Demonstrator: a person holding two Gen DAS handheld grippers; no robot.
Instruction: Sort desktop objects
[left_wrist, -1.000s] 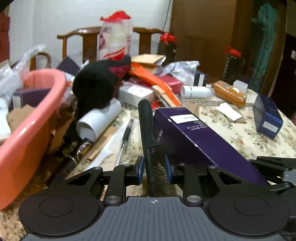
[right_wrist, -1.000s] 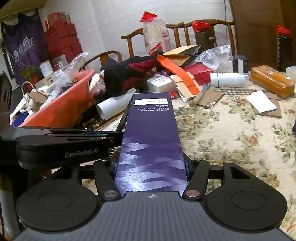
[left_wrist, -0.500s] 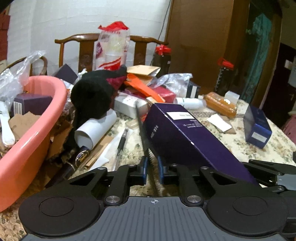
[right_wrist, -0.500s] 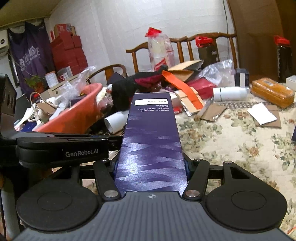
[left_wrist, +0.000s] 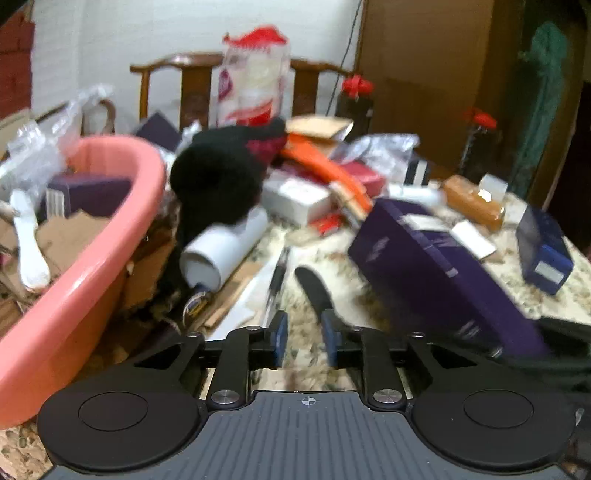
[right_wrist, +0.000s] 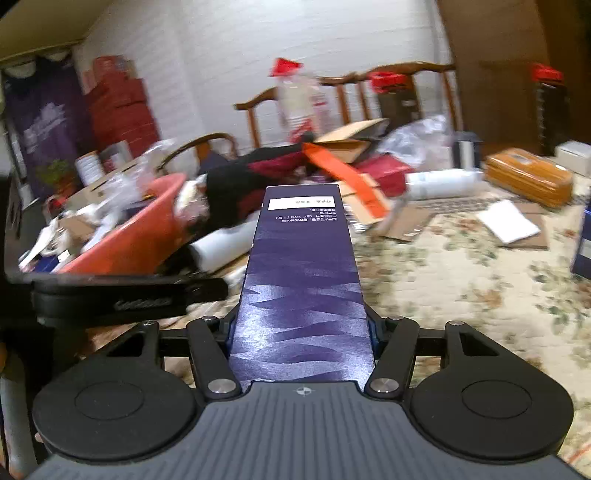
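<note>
Two hand-held grippers at work, much clutter left unsorted

Left wrist view: the left hand-held gripper (left_wrist: 303, 338) is seen with its jaws opening, and nothing is pressed between the blue pads. A black comb (left_wrist: 314, 291) lies on the worktop (left_wrist: 524, 273) just beyond the fingertips, apparently released. The pink basin (left_wrist: 122, 221) serves as landmark: some boxes and cardboard are already gathered inside it, while a white tube (left_wrist: 221, 251), a pen (left_wrist: 275, 284) and a black cloth (left_wrist: 218, 188) are piled just beside its rim. The purple box (left_wrist: 436, 273) is seen beyond the comb, on the side away from the basin. Blur softens everything here.

Right wrist view: the right hand-held gripper (right_wrist: 301, 345) is clamped on the purple box (right_wrist: 301, 273), which is held above the worktop and points toward the heap by the basin (right_wrist: 140, 236). Sorting is judged far from finished; most items remain scattered. The box's near end is hidden by the gripper body, and its label cannot be read.
</note>
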